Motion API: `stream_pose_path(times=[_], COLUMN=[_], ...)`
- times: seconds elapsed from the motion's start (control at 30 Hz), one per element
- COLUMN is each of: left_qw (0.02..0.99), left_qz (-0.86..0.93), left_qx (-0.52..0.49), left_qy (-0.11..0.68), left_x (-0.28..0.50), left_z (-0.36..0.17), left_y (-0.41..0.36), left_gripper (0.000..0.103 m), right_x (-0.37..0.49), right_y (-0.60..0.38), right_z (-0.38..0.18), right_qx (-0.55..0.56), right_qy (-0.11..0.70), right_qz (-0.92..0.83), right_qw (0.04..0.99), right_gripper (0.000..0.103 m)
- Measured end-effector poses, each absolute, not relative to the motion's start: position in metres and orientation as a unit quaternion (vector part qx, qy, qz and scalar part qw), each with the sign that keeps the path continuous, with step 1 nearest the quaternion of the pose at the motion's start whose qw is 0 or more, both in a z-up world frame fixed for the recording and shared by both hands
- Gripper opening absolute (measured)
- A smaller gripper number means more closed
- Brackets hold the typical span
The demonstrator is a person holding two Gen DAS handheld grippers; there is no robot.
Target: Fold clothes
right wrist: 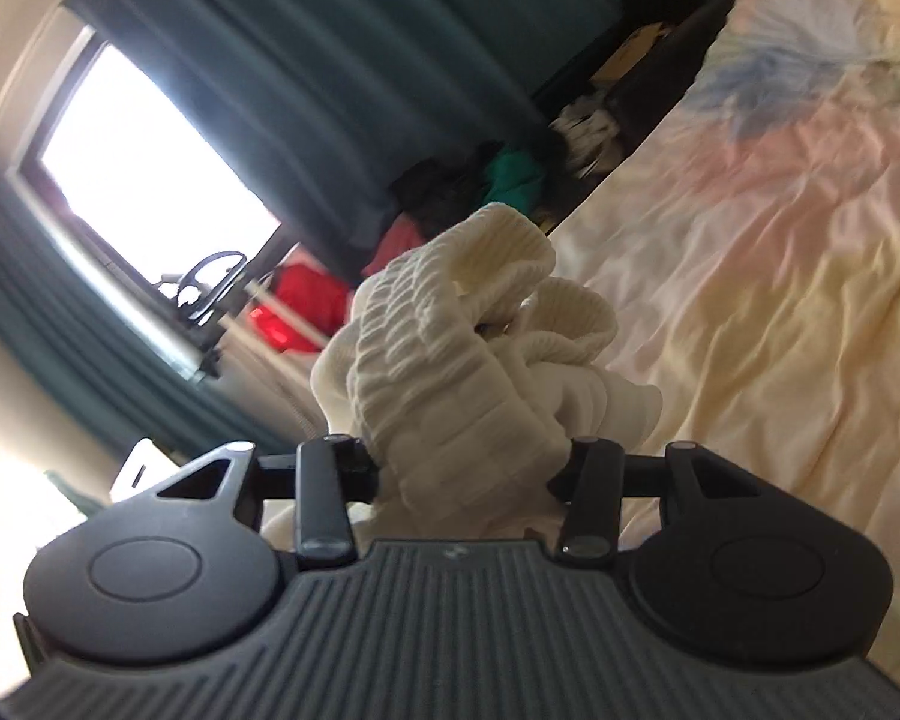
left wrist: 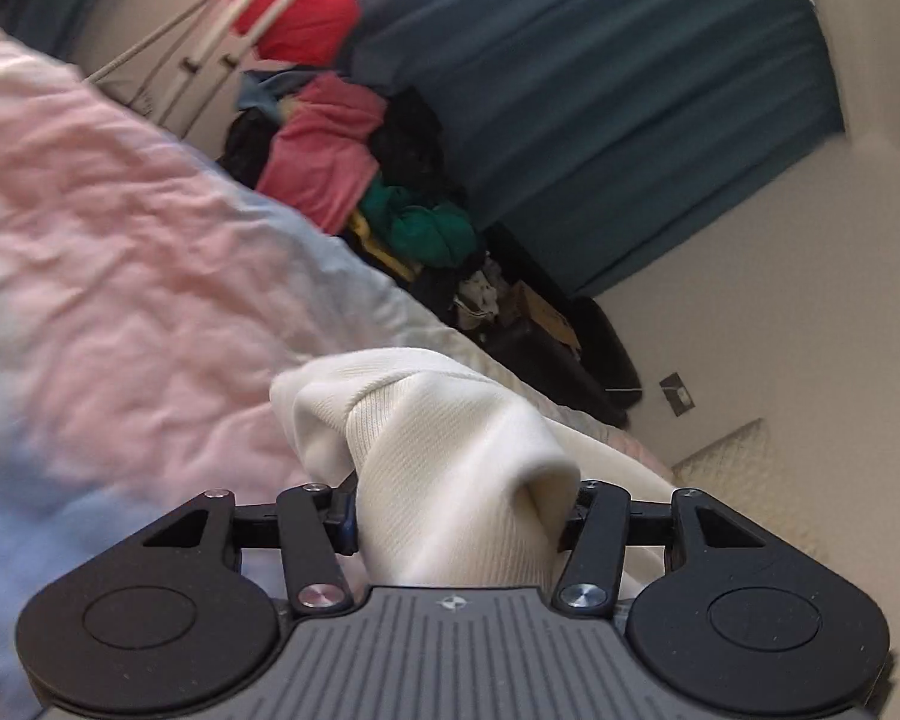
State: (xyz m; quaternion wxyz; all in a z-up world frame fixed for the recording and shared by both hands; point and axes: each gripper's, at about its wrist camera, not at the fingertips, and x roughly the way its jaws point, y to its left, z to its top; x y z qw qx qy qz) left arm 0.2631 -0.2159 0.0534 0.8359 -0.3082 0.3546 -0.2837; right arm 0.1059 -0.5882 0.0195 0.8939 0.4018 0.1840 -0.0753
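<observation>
Cream knit garment (left wrist: 450, 456) hangs bunched above the bed (left wrist: 120, 228), and I have both tongs clamped on it: left tongs (left wrist: 459, 519) on smooth fabric, right tongs (right wrist: 465, 468) on a ribbed edge (right wrist: 450, 348). Its full shape stays hidden from me.

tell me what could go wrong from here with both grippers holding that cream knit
1. The right gripper clamps a bunched wad of the cream knit garment, so a fold may come out crooked.
2. The left gripper pinches a thick roll of fabric, which might slip free.
3. The bedsheet is wrinkled, so the garment may not lie flat.
</observation>
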Motion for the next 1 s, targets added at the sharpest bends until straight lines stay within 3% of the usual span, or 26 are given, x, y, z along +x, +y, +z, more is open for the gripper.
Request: stream_pose_path(times=[0.23, 0.6, 0.77, 0.9, 1.0], left_qw=[0.831, 0.832, 0.843, 0.85, 0.863], left_qz=[-0.294, -0.34, -0.32, -0.296, -0.302], left_qx=[-0.286, -0.157, -0.11, -0.076, -0.056], left_qy=[0.377, 0.409, 0.417, 0.428, 0.402], left_x=[0.318, 0.284, 0.268, 0.254, 0.227], left_z=[-0.013, -0.089, -0.07, -0.038, 0.0], left_y=[-0.294, -0.266, -0.266, -0.264, -0.256], left_gripper=[0.054, 0.06, 0.066, 0.068, 0.08], right_x=[0.149, 0.087, 0.076, 0.062, 0.038], right_y=[-0.652, -0.617, -0.61, -0.607, -0.598], right_z=[-0.042, -0.153, -0.169, -0.136, -0.105], right_qx=[0.409, 0.442, 0.452, 0.435, 0.403], right_qy=[0.207, 0.24, 0.24, 0.259, 0.259], right_qz=[-0.115, -0.131, -0.132, -0.168, -0.189], right_qw=[0.881, 0.854, 0.849, 0.846, 0.857], right_gripper=[0.048, 0.051, 0.054, 0.065, 0.067])
